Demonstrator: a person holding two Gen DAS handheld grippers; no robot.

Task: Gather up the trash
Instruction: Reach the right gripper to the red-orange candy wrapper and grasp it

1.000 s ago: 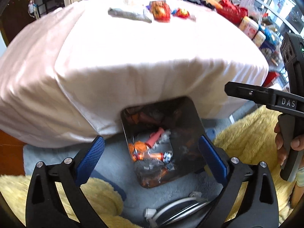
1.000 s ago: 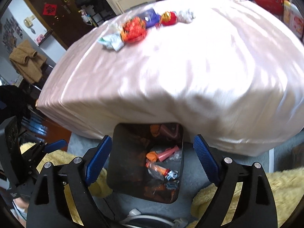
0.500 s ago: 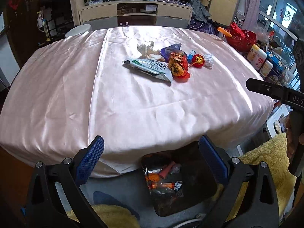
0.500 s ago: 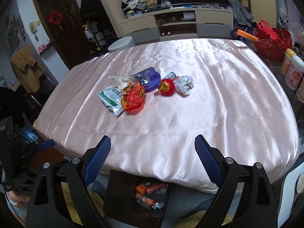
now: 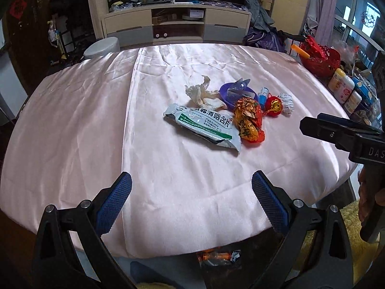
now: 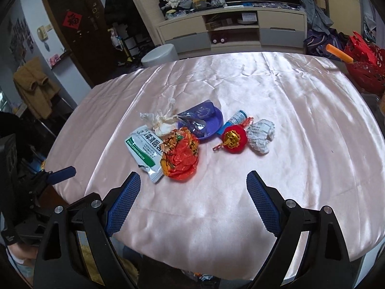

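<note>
On pink tablecloth (image 6: 300,125), wrapper pile (image 6: 180,156), both claws (image 5: 191,193) (image 6: 193,189) apart, nothing btwn.

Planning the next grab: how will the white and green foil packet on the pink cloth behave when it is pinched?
The foil packet lies flat and looks torn open, so it is probably light and floppy. Its glossy film on the satin tablecloth may slide when nudged. It touches the orange wrapper, which may shift with it.

Sharp fisheye views; glare on tablecloth (image 5: 168,168).
</note>
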